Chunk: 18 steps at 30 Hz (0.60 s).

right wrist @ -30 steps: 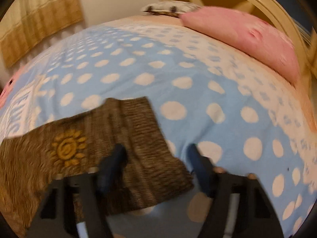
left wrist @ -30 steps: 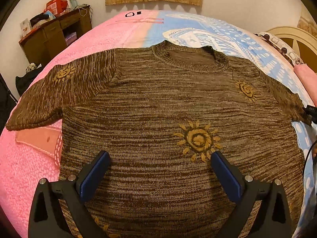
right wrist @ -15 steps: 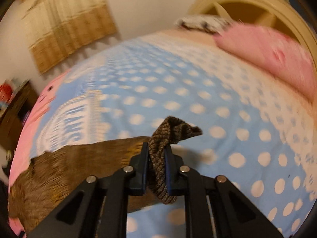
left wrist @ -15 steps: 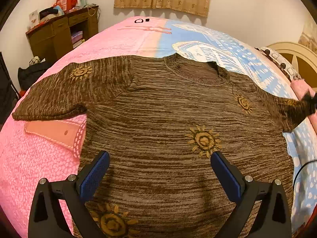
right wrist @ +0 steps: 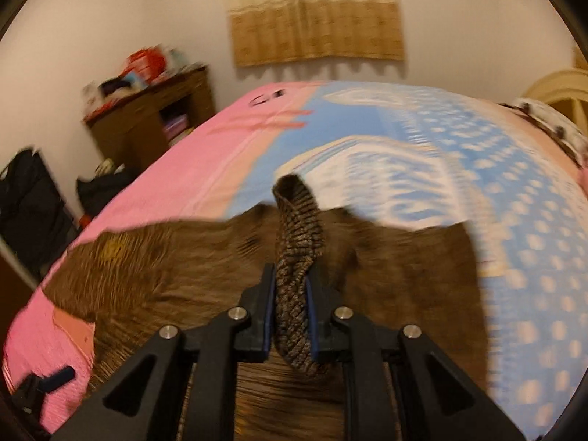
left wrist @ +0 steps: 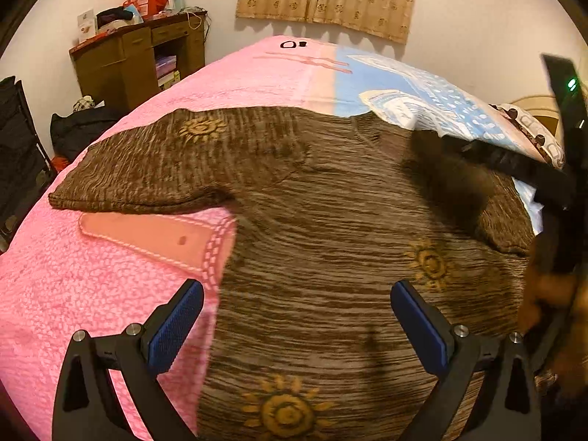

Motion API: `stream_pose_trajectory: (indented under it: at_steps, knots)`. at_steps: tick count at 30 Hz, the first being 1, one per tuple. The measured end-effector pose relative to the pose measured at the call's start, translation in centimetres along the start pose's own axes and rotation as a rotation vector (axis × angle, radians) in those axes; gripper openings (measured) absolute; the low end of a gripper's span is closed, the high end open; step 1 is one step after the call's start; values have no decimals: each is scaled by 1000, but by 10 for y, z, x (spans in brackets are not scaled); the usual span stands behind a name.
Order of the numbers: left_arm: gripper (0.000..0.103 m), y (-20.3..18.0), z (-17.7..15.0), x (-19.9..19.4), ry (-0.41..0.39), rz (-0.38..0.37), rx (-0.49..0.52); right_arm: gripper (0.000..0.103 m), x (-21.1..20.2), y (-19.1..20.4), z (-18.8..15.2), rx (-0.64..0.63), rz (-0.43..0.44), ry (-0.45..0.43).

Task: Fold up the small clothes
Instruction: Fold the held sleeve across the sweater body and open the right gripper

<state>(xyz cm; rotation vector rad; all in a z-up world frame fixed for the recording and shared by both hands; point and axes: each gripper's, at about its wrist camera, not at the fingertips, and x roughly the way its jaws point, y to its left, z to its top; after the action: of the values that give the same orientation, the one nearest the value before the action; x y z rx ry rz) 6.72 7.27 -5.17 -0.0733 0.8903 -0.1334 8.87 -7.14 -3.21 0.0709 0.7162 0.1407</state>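
Observation:
A brown knit sweater (left wrist: 330, 220) with yellow sun motifs lies flat on the bed, front up, its left sleeve (left wrist: 154, 169) spread over the pink side. My left gripper (left wrist: 294, 323) hovers open over the sweater's lower left body, nothing between its blue pads. My right gripper (right wrist: 292, 312) has the right sleeve's cuff (right wrist: 299, 228) pinched between its pads. The jaws are opening slightly while the cuff stands up between them. The lifted sleeve is drawn inward over the sweater's chest. In the left wrist view the right tool's black body (left wrist: 558, 139) enters from the right edge.
The bedspread is pink (left wrist: 92, 275) on the left and blue with white dots (right wrist: 533, 257) on the right. A wooden desk (left wrist: 139, 58) with clutter and a black bag (left wrist: 81, 125) stand beyond the bed's far left. The headboard (right wrist: 558, 92) and a pillow (left wrist: 533, 136) are at the right.
The right gripper shut on the right sleeve's cuff, lifted it and swung it left over the sweater. The left gripper drifted left toward the sweater's side edge, still open.

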Motion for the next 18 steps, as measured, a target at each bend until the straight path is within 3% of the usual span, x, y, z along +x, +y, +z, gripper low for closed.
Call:
stream_pose_trajectory:
  at_steps: [2, 4, 6, 7, 8, 10, 14, 18]
  knots:
    - [102, 5, -2, 0, -10, 11, 9, 69, 0, 2, -7, -18, 10, -6]
    - [102, 8, -2, 2, -22, 26, 15, 74, -23, -8, -7, 17, 43, -85]
    - [102, 10, -3, 5, -19, 33, 11, 72, -46, -35, -4, 105, 53, -151]
    - [102, 10, -2, 8, -16, 33, 9, 57, -48, -41, -1, 141, 30, -154]
    - [102, 11, -3, 11, -13, 34, 4, 32, -50, -52, 1, 166, 3, -138]
    - [102, 13, -4, 14, -4, 38, -12, 17, -46, -65, 0, 186, 14, -75]
    - [102, 15, -6, 14, 10, 27, -26, 17, -20, -28, -22, 84, 71, 20]
    - [102, 38, -2, 1, -37, 98, -29, 19, 31, 4, -45, 34, 83, 152]
